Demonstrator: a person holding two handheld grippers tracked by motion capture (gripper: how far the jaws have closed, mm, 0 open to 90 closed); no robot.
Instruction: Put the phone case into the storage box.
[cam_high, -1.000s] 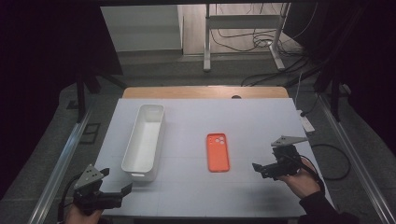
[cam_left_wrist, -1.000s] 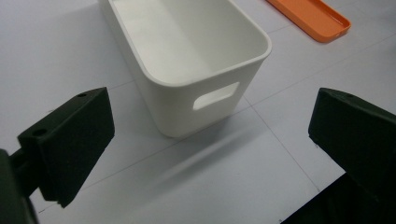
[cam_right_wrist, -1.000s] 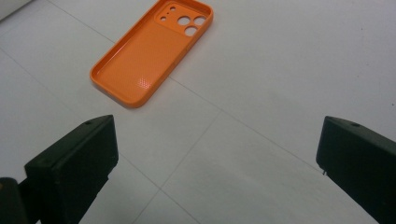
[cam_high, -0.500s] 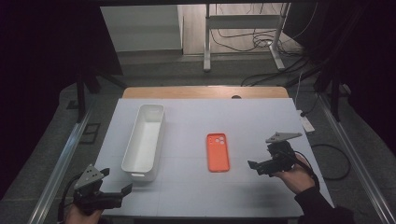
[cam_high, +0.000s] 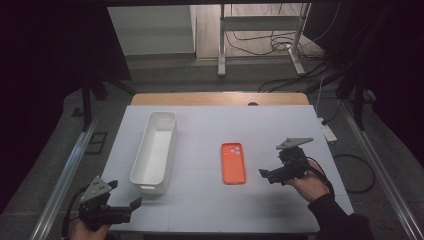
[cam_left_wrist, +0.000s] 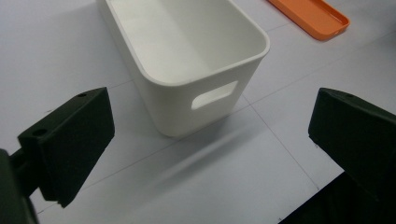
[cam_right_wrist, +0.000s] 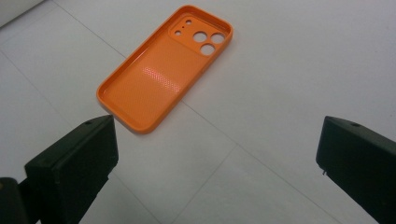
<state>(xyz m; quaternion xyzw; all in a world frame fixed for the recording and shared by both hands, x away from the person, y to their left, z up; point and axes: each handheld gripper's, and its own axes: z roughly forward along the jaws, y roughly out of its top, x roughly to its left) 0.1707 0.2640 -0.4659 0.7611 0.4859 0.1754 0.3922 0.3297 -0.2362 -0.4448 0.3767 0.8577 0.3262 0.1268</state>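
The right gripper (cam_high: 265, 173) has its jaws spread wide with nothing between them, and it has slid a little toward the orange phone case (cam_high: 233, 163) since a second ago, so its tip now sits just beside the case's right edge without touching it. In the right gripper view the case (cam_right_wrist: 166, 67) lies open side up (camera cut-outs at the far end), just ahead of the left jaw. The left gripper (cam_high: 131, 205) is also spread and empty, and has stayed at the near left corner of the table (cam_high: 280, 125), facing the handle end of the white bin (cam_left_wrist: 187, 51). The case lies flat near the table's middle, right of the bin (cam_high: 154, 150) and well apart from it; neither has moved.
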